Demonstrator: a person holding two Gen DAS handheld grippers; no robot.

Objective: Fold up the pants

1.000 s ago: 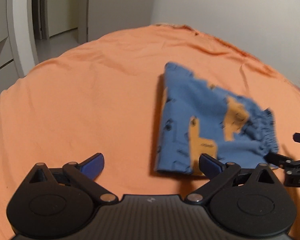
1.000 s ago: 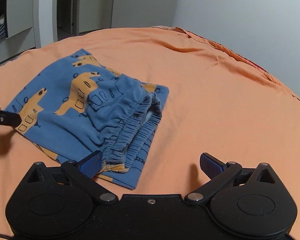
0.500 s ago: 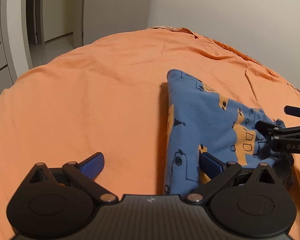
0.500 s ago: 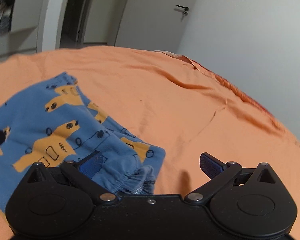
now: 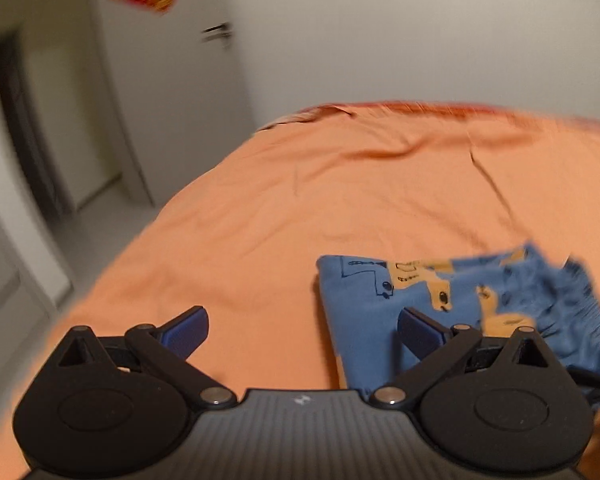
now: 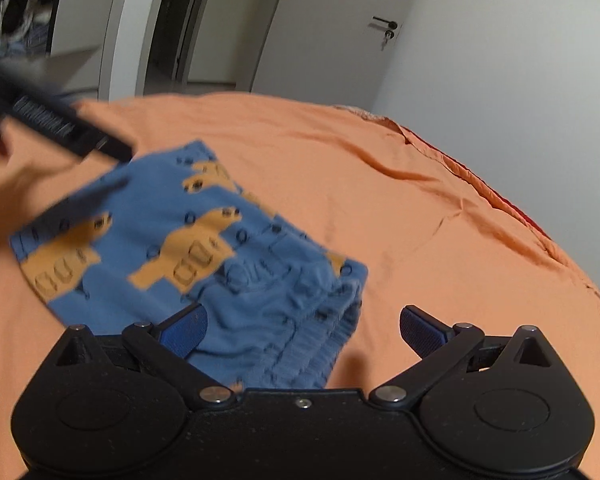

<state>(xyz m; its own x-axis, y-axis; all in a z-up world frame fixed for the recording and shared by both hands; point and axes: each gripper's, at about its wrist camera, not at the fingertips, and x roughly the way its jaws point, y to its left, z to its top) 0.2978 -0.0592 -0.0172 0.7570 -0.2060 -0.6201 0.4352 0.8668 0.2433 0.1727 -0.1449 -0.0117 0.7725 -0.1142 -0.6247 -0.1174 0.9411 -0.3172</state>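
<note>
I see an orange bedsheet (image 5: 308, 208) under white walls, with a door (image 6: 332, 32) at 12 o'clock in my right view. The folded blue pants (image 6: 188, 248) lie flat on the sheet, at 3 o'clock in my left view and 10 o'clock in my right. My left claw (image 5: 302, 330) and right claw (image 6: 303, 330) both hang spread wide, holding nothing.
</note>
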